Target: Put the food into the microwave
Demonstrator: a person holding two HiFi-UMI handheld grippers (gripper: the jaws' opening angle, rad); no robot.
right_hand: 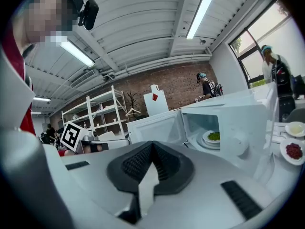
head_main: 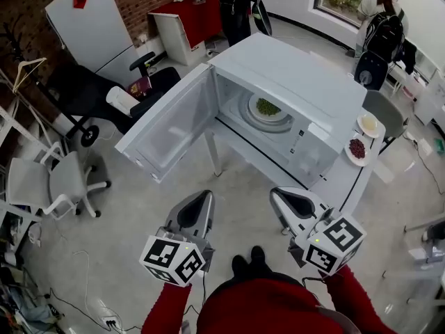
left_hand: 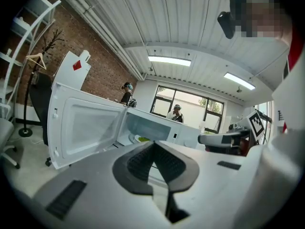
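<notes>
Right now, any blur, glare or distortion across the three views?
Head view: sharp, evenly lit, mild wide-angle bend; the plate of green food in the microwave reads clearly. Left gripper view: heavy fisheye, dark corners, ceiling strip lights blown out, mosaic patch top right. Right gripper view: same fisheye, window overexposed, mosaic top left.

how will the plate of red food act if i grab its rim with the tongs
The plate of red food looks stiff and shallow, so it probably won't flex. Its rim looks smooth, so it may slip. The red pieces seem loose and could roll off if it tilts.
</notes>
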